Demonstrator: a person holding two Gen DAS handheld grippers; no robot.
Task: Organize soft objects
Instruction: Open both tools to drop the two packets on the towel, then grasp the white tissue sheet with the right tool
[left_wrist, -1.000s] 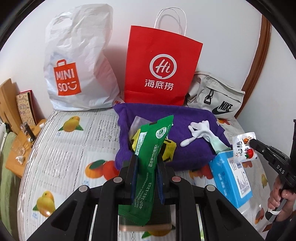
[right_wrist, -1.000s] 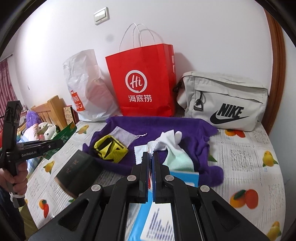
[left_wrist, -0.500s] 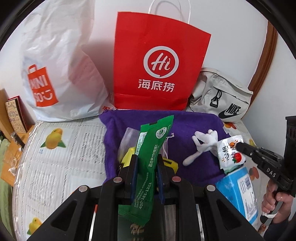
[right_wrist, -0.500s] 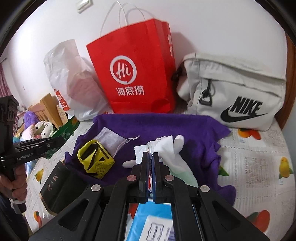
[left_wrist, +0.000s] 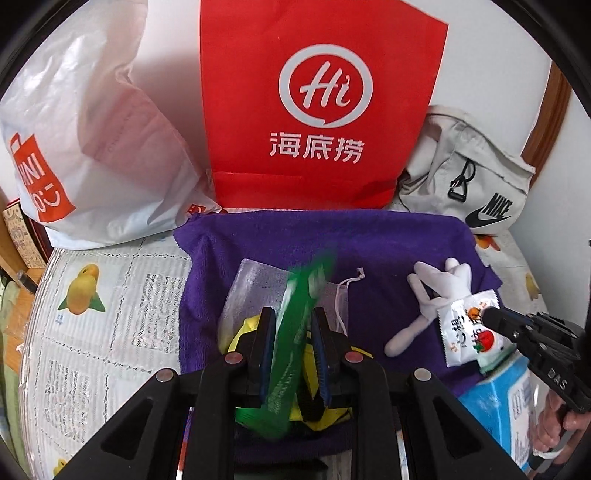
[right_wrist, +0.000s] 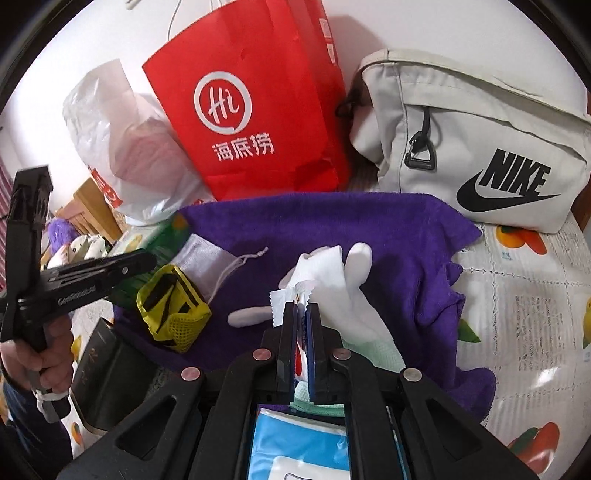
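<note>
A purple towel (left_wrist: 369, 251) lies spread on the bed, also in the right wrist view (right_wrist: 332, 236). My left gripper (left_wrist: 293, 321) has its jaws apart around a blurred, tilting green snack packet (left_wrist: 295, 325), above a yellow mesh pouch (right_wrist: 171, 310) and a sheer drawstring bag (left_wrist: 255, 284). My right gripper (right_wrist: 302, 314) is shut on a small white sauce sachet (left_wrist: 465, 332), just above a white glove (right_wrist: 343, 288) on the towel. The right gripper also shows in the left wrist view (left_wrist: 491, 317).
A red paper bag (left_wrist: 317, 103), a white Miniso plastic bag (left_wrist: 85, 140) and a grey Nike bag (right_wrist: 476, 140) stand against the wall. A blue tissue pack (left_wrist: 513, 402) and a dark box (right_wrist: 107, 376) lie near the towel's front edge. A wooden bedside stands left.
Both grippers moved forward over the towel. The left jaws have widened and the green packet is slipping and tilting, blurred. The right gripper still holds the sachet.
</note>
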